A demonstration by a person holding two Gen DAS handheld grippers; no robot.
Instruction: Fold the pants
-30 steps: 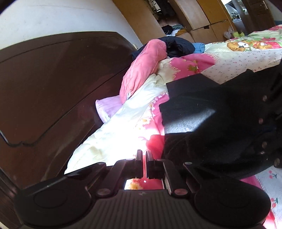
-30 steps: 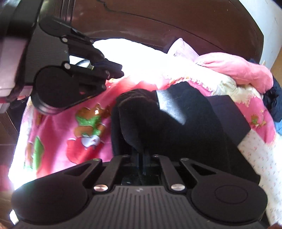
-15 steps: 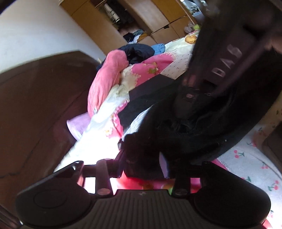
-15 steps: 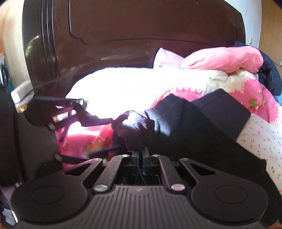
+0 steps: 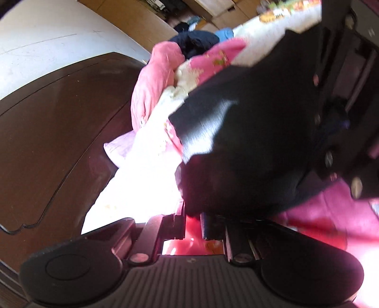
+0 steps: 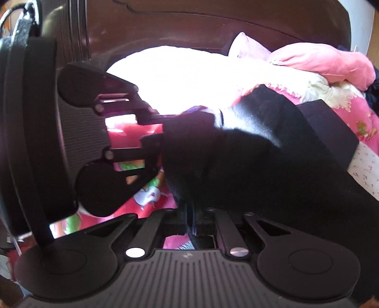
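Note:
The black pants (image 5: 248, 147) lie bunched on a pink printed bedcover and also show in the right wrist view (image 6: 272, 161). My left gripper (image 5: 193, 220) has its fingers slightly apart, with a corner of the black fabric at their tips; whether they pinch it is unclear. It also shows from the side in the right wrist view (image 6: 154, 139), its tips at the pants' edge. My right gripper (image 6: 193, 213) is shut on a fold of the pants and lifts it. Its body shows at the right of the left wrist view (image 5: 343, 154).
A dark brown wooden headboard (image 5: 52, 142) stands behind the bed. A pink pillow (image 6: 319, 61), a lilac pillow (image 6: 246, 45) and a white-and-pink quilt (image 6: 189, 75) lie against it. Dark clothes (image 5: 196, 42) and wooden cupboards (image 5: 132, 16) are further off.
The left gripper was shut and clear of the pants, opened wide around the fabric, and now stands at the pants' corner with a narrow gap. The right gripper stays shut on the pants.

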